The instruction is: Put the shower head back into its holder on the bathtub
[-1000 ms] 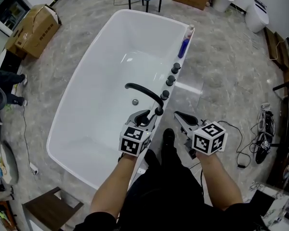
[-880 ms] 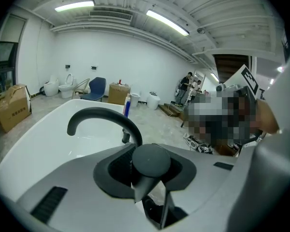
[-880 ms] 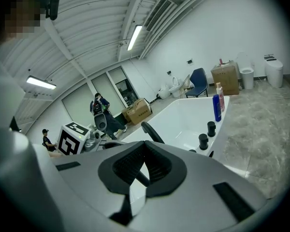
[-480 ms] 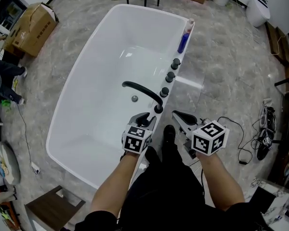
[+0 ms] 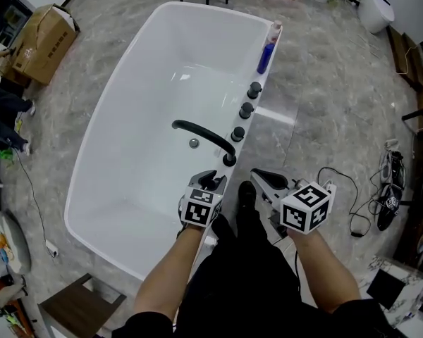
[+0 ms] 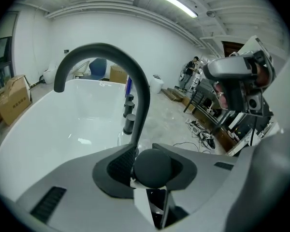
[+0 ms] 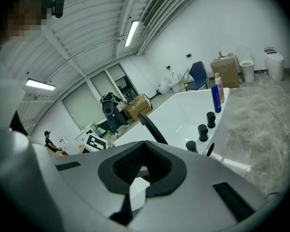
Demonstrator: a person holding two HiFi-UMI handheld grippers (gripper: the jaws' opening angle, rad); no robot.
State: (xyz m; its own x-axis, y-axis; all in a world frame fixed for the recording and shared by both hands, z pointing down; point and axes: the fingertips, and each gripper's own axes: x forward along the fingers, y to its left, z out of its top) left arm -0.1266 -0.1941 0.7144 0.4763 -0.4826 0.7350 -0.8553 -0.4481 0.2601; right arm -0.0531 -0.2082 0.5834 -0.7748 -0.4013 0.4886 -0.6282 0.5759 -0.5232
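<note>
Down at the bathtub (image 5: 141, 118) rim, the left gripper (image 5: 211, 182), jaws just easing open, hugs the shower head (image 6: 152, 168), so I'd seat it fully in its holder before letting go.

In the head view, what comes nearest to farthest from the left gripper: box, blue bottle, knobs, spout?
1. Spout, just ahead of the left gripper; its jaws have just been opening, shower head between them.
2. Knobs, in a row farther right.
3. Bottle, beyond the knobs.
4. Box, on the floor, far left.
</note>
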